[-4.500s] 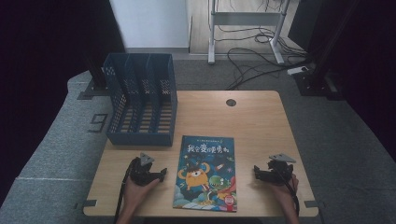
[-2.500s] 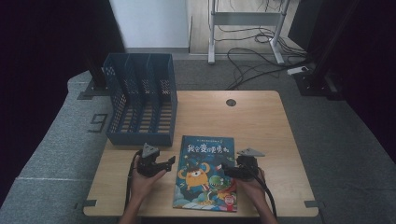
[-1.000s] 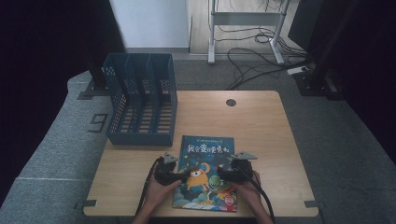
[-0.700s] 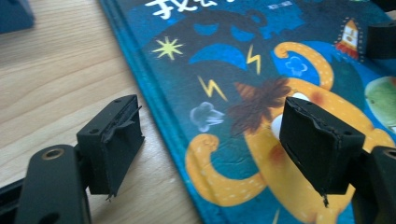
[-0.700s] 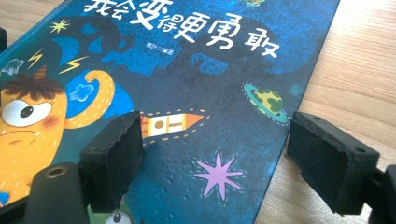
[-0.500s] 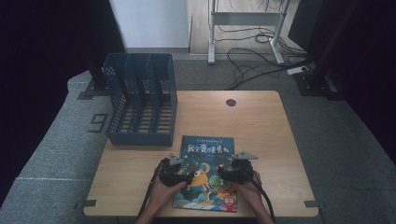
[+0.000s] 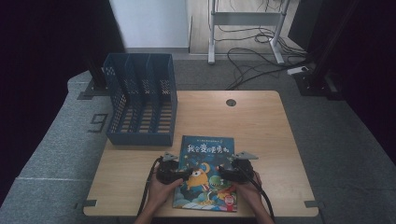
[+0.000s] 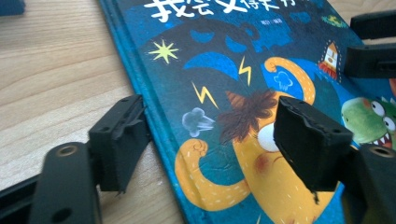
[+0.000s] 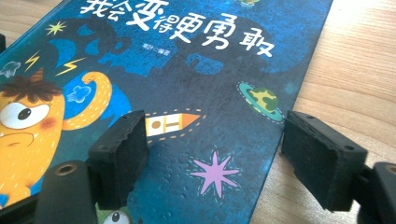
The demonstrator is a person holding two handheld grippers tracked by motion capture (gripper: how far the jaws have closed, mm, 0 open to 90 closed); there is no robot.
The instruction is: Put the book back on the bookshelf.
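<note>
A pale wooden surface (image 7: pixel 261 121) carries a blue file rack (image 7: pixel 140 105) and, nearer the person, a picture book (image 7: pixel 205 172) lying flat. The left gripper (image 7: pixel 180 173) straddles its spine edge and the right gripper (image 7: pixel 224 173) its outer edge, fingers (image 8: pixel 308 140) spread and just closing, pinching nothing yet. Closing flat, they could skid over the cover or lift it alone.

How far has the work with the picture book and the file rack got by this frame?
Done: both grippers have reached the dark blue picture book. In hand: left gripper and right gripper straddle its opposite edges, jaws closing, no pinch yet. Left: lifting it; the blue plastic file rack holds no book.
</note>
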